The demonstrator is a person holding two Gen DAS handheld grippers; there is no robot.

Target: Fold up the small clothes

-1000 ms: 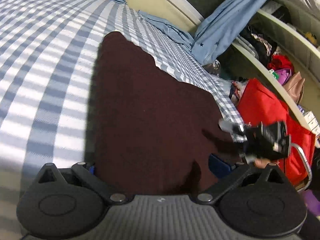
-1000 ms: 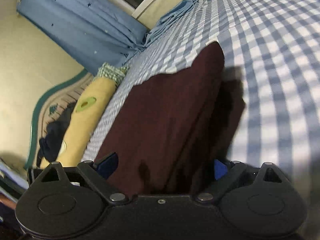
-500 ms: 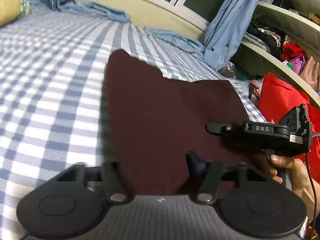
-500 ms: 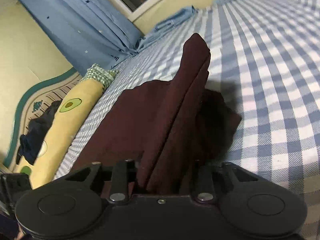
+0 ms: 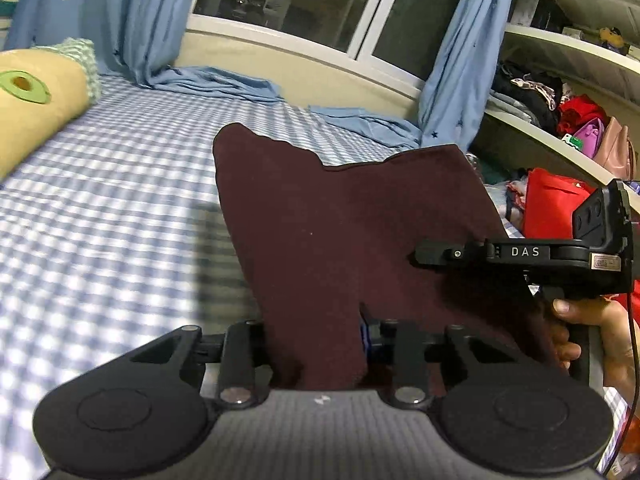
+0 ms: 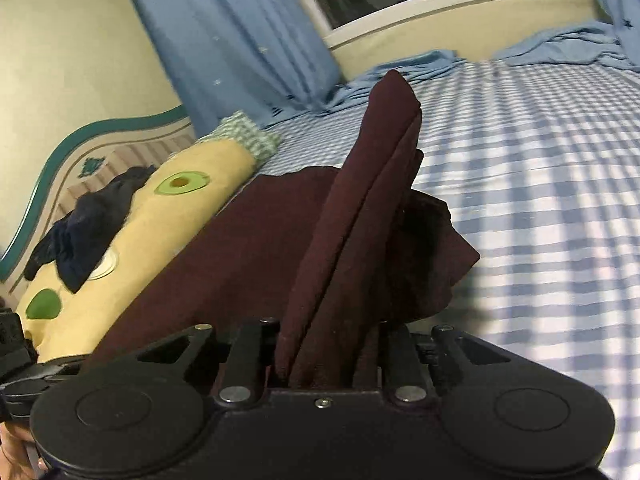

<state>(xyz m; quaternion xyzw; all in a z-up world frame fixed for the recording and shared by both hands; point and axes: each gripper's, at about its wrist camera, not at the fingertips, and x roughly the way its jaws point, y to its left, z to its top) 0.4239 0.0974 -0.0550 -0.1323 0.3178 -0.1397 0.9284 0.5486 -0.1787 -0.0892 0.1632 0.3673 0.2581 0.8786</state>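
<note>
A dark maroon garment [image 5: 340,220] lies on the blue checked bed sheet [image 5: 100,200], its near edge raised off the bed. My left gripper [image 5: 316,340] has its jaws closing on that edge, with the cloth pinched between the pads. In the right wrist view, my right gripper [image 6: 328,344] is closing on a bunched fold of the maroon garment [image 6: 360,200], which stands up in a ridge. The right gripper [image 5: 424,254] also shows from the side at the garment's right edge, held by a hand [image 5: 580,320].
An avocado-print pillow [image 6: 160,208] with a dark garment [image 6: 80,232] on it lies at the bed's left side. Blue curtains [image 5: 100,12] and a window are behind the bed. Shelves with clothes and bags [image 5: 560,112] and a red bag [image 5: 552,204] stand to the right.
Both grippers went from wide open around the garment's near edge to pinching it. Both rose and tilted up, and the cloth's near edge came off the bed with them.
</note>
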